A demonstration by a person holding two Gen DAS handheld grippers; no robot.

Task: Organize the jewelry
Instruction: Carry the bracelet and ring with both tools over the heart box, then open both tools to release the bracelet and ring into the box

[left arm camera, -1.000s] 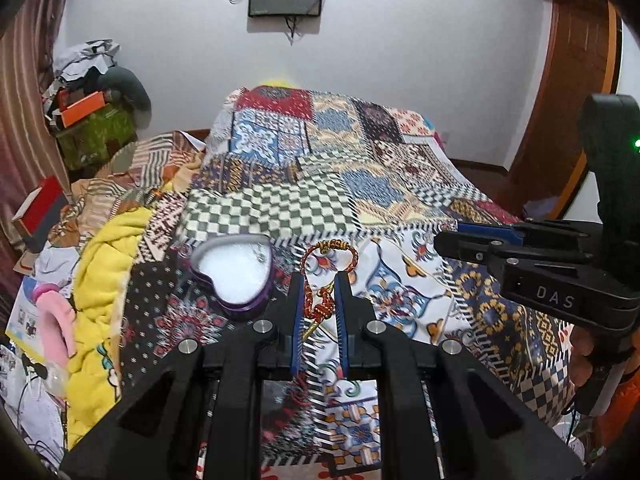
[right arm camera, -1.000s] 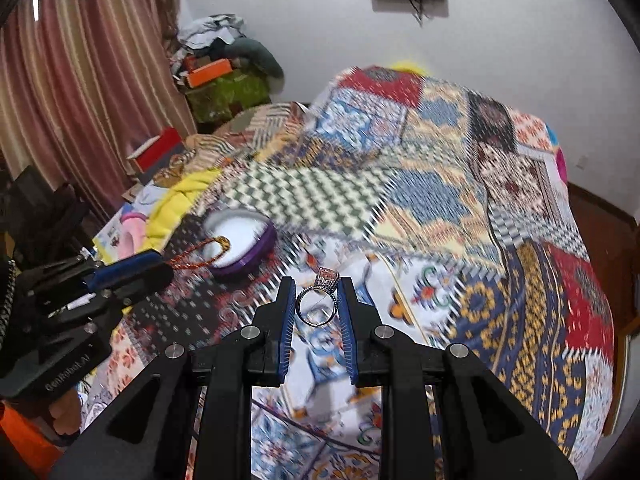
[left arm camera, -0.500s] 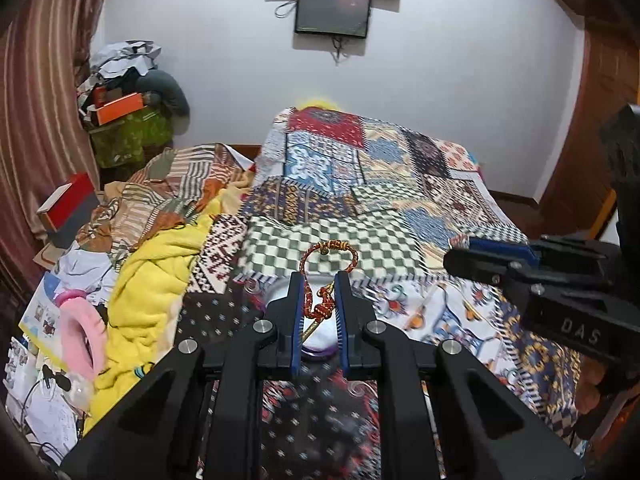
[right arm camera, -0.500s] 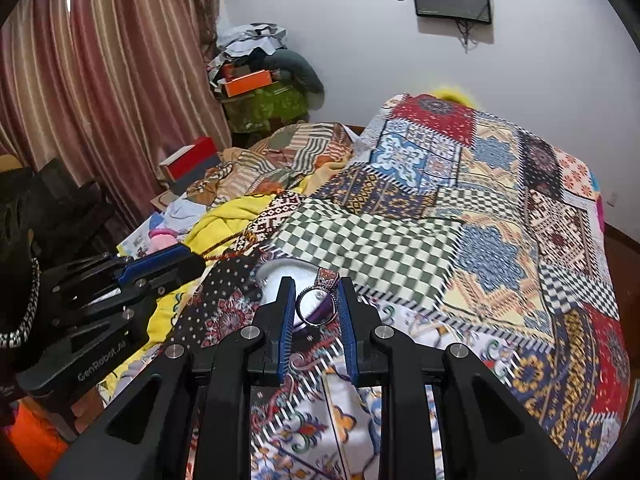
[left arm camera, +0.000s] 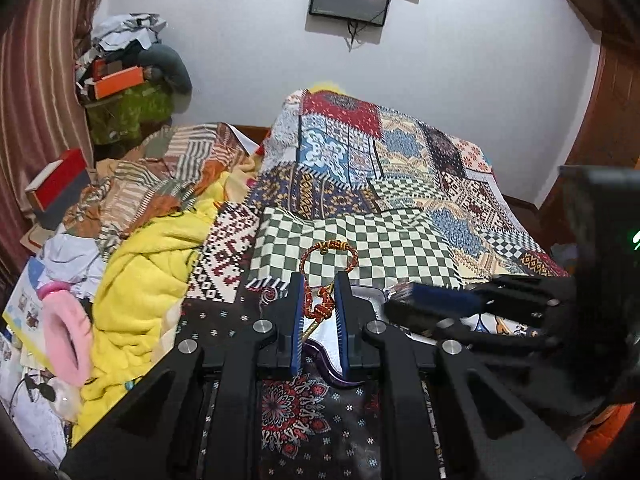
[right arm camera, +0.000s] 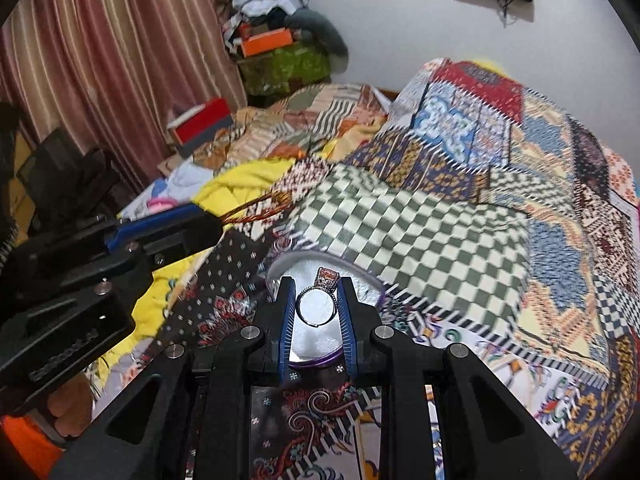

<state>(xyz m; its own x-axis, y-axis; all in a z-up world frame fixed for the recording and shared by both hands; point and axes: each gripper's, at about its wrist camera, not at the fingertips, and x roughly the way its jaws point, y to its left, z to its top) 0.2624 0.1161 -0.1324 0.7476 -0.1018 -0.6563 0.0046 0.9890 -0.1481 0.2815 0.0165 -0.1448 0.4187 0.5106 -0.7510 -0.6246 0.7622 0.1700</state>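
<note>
Your right gripper (right arm camera: 318, 300) is clamped on the silver ring with a pink stone (right arm camera: 319, 300), now directly over the purple heart-shaped box with white lining (right arm camera: 320, 344); a second ago it hung beside the box. Your left gripper (left arm camera: 318, 304), pinching the red-and-gold braided cord bracelet (left arm camera: 326, 276), has also come over the box (left arm camera: 332, 372), close beside the other. Beyond the box the patchwork bed quilt (right arm camera: 440, 232) lies open. Lettering on the left gripper's body is too blurred to read.

Black printed gripper frames (right arm camera: 318, 360), blue ribbed fingers (right arm camera: 285, 320), silver screws (left arm camera: 264, 325), orange sleeve (right arm camera: 20, 440).
</note>
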